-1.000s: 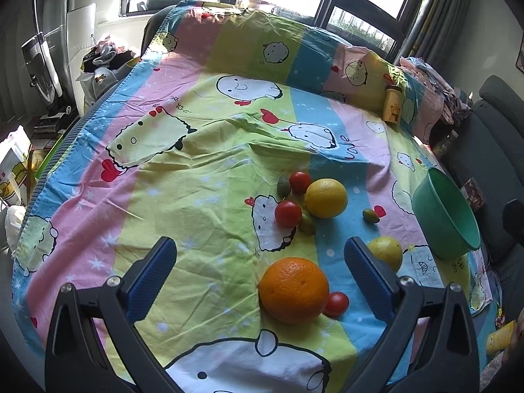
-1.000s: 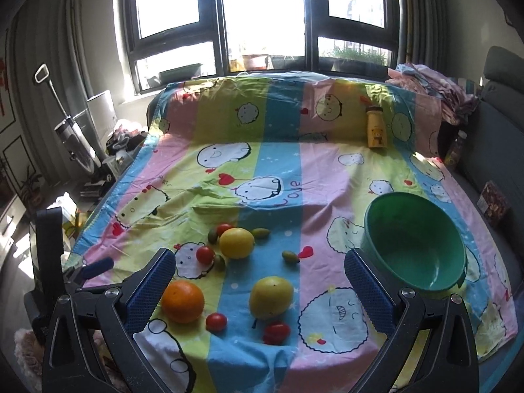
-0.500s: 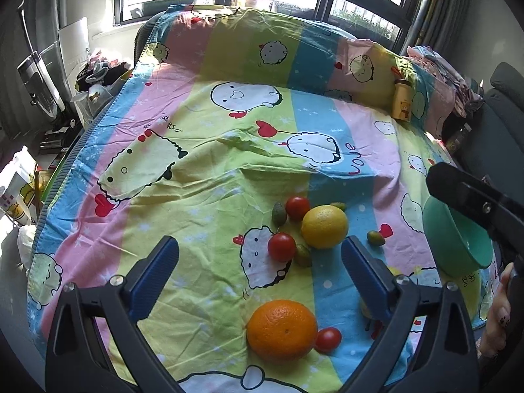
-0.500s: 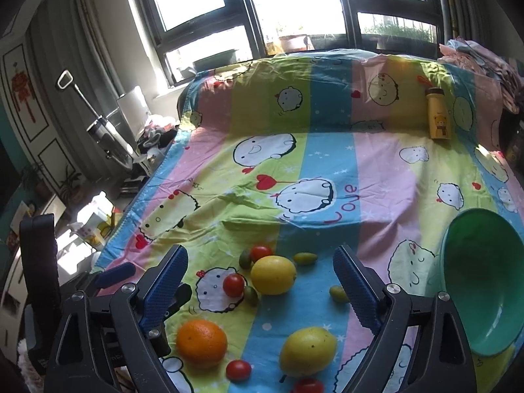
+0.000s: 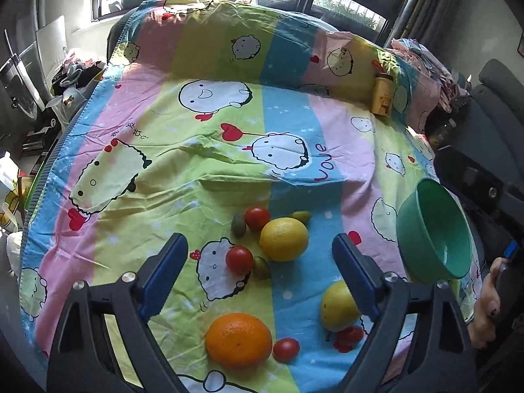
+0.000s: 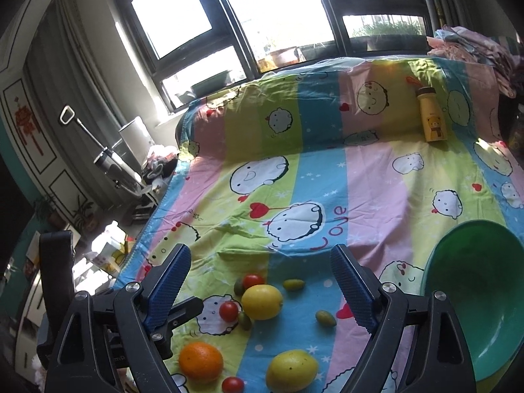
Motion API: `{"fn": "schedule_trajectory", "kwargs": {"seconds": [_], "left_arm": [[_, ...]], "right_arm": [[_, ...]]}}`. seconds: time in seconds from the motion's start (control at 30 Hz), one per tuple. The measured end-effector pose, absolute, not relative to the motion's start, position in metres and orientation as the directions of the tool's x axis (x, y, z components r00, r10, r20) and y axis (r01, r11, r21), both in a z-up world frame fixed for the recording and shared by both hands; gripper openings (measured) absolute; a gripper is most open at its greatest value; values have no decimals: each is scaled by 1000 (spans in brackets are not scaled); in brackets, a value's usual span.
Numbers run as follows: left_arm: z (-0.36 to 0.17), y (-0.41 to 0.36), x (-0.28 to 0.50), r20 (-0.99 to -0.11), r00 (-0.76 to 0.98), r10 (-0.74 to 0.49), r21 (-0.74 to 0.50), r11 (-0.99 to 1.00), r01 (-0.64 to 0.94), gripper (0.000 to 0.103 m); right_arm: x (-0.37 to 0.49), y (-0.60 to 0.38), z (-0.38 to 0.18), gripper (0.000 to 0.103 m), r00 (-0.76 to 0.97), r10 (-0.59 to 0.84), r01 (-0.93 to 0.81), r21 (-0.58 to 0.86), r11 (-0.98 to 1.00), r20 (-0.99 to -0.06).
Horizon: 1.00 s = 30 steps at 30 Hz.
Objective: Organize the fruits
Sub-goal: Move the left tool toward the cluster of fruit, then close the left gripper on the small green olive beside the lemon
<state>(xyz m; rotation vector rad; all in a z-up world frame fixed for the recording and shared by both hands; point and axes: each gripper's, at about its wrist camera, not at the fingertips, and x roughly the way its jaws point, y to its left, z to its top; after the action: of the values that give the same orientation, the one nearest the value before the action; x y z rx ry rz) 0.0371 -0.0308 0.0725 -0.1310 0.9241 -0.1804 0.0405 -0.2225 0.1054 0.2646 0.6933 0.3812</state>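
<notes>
The left gripper [image 5: 260,271] tilts steeply downward, its two blue-padded jaws spread wide and closing, with nothing pressed between the pads. The right gripper [image 6: 260,286] points down at a shallower slant, jaws also wide apart and gripping nothing. In the left wrist view a hand [image 5: 488,304] shows at the right edge, fingers curled round a dark handle. The left gripper's black frame [image 6: 55,291] appears at the right wrist view's left edge.

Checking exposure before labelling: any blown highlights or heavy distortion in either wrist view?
Right wrist: window panes blown white, room edges dark, fruit sharp. Left wrist: sun glare on the sheet's far end; strong fisheye bending, corners vignetted, orange crisp.
</notes>
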Motion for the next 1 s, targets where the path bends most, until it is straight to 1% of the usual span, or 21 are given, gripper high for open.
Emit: {"fn": "schedule_trajectory", "kwargs": {"seconds": [0.13, 0.27, 0.4, 0.53, 0.63, 0.67, 0.8, 0.87, 0.93, 0.97, 1.0], "left_arm": [[100, -51, 17, -746, 635, -200, -150, 980, 134, 90], [120, -77, -10, -721, 665, -197, -124, 980, 156, 90], [137, -110, -34, -691, 684, -234, -94, 967, 236, 91], [145, -131, -42, -667, 710, -225, -91, 971, 221, 91], [140, -137, -39, -684, 684, -254, -149, 966, 210, 91], [136, -137, -37, -693, 675, -252, -152, 967, 205, 91], [125, -125, -33, -698, 699, -156, -90, 987, 130, 90], [116, -113, -25, -717, 684, -136, -91, 991, 101, 90], [106, -101, -17, -739, 662, -126, -104, 992, 73, 87], [101, -95, -12, -748, 654, -111, -100, 994, 54, 84], [95, -90, -8, -755, 649, -96, -90, 995, 41, 80]], "right_arm": [[33, -234, 109, 88, 710, 433, -258, 367, 894, -555], [21, -253, 121, 88, 738, 447, -266, 390, 882, -506], [9, -273, 136, 88, 774, 443, -270, 397, 877, -452], [2, -282, 138, 88, 780, 440, -283, 378, 882, -444], [1, -287, 133, 88, 767, 450, -284, 388, 877, -457], [1, -288, 131, 88, 764, 452, -284, 390, 876, -460], [0, -294, 125, 88, 755, 458, -275, 407, 871, -469], [1, -294, 121, 88, 748, 459, -270, 410, 871, -480], [3, -290, 117, 88, 744, 455, -266, 409, 873, -489], [5, -288, 115, 88, 741, 454, -264, 407, 874, -495], [8, -285, 112, 83, 736, 455, -266, 404, 875, -501]]}}
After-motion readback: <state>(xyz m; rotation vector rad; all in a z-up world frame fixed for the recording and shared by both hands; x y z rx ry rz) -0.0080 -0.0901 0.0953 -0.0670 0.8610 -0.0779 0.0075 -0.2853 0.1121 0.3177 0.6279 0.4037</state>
